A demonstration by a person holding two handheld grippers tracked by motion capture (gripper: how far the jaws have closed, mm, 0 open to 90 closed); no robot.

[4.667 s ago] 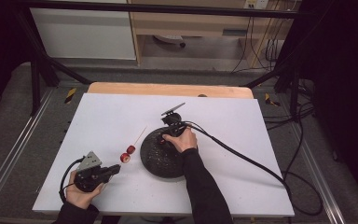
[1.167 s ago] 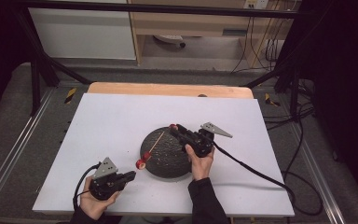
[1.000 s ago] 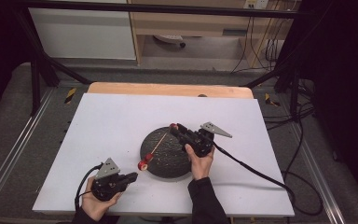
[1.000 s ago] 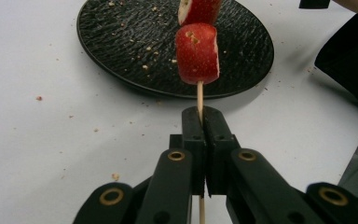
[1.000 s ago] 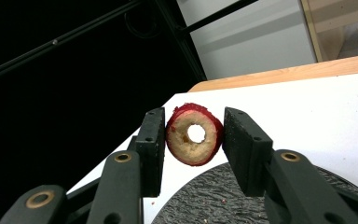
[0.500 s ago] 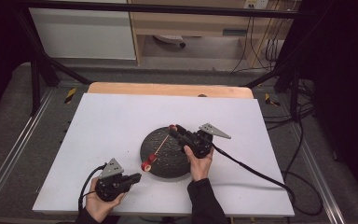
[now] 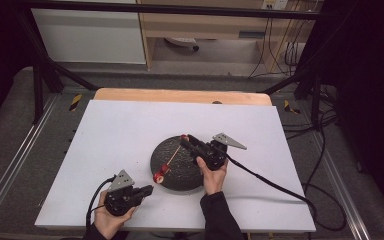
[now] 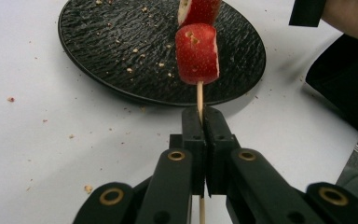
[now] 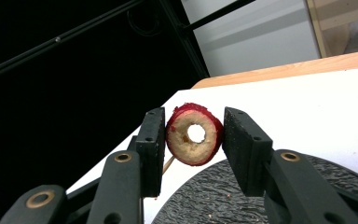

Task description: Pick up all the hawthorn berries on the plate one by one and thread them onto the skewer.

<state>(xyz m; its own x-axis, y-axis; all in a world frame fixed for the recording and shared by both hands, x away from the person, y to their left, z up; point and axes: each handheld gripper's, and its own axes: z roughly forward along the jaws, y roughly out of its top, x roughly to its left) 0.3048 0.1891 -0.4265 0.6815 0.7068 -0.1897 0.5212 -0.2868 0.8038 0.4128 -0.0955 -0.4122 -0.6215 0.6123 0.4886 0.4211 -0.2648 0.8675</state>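
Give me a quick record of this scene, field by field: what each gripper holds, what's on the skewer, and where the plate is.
left gripper: shut on the skewer
right gripper: shut on a cored apple ring, red skin, hole facing the camera
on skewer: two red-skinned apple pieces
plate: black, round, on the white table, crumbs on it
skewer position: slants over the plate between the two grippers

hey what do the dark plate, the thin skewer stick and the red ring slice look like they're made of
Plate: probably slate or stoneware, matt black, with a rough rippled face. Skewer stick: likely bamboo or wood, pale, thin and straight. Ring slice: seems real fruit, maybe cored apple, with glossy red skin, beige porous flesh and a clean round hole.
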